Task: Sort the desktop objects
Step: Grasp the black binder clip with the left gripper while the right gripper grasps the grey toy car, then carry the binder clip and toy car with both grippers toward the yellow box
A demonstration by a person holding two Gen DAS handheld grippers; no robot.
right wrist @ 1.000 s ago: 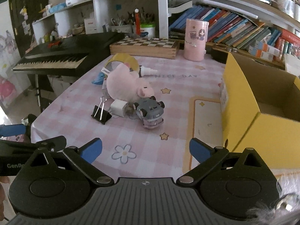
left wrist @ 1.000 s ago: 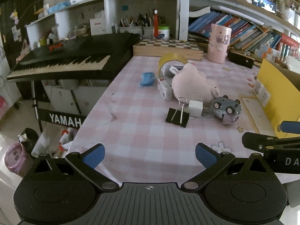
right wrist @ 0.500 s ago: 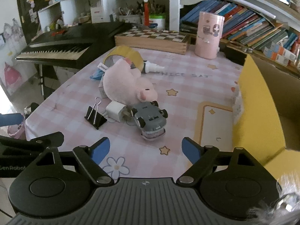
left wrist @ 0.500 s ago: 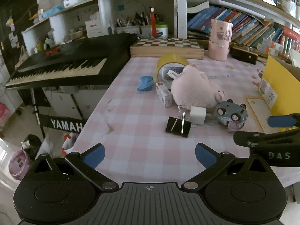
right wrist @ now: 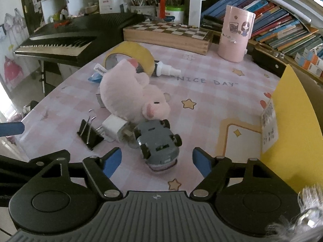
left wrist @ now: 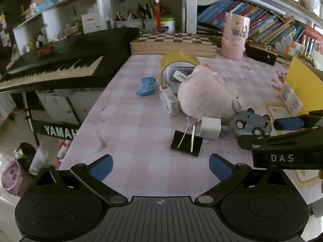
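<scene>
A pile lies on the pink checked tablecloth (left wrist: 131, 133): a pink plush pig (right wrist: 129, 94), an upturned grey toy car (right wrist: 158, 143), a white charger (right wrist: 114, 130), a black binder clip (right wrist: 88, 134), a small white box (left wrist: 168, 100), a blue wrapper (left wrist: 146, 85) and a yellow tape roll (right wrist: 131, 53). My right gripper (right wrist: 157, 161) hovers just short of the car, jaws closing, with the car's near end between the blue pads and untouched. My left gripper (left wrist: 160, 166) stands open before the binder clip (left wrist: 186, 142), nothing in it.
An open yellow cardboard box (right wrist: 296, 121) stands at the right. A chessboard case (right wrist: 167, 35), a pink cylinder (right wrist: 236, 34) and bookshelves line the back. A black keyboard (left wrist: 60, 64) sits left of the table edge. A white bottle (right wrist: 166, 70) lies behind the pig.
Both grippers have moved forward toward the pile. The right gripper's blue pads have drawn closer together and now flank the toy car's near end.
</scene>
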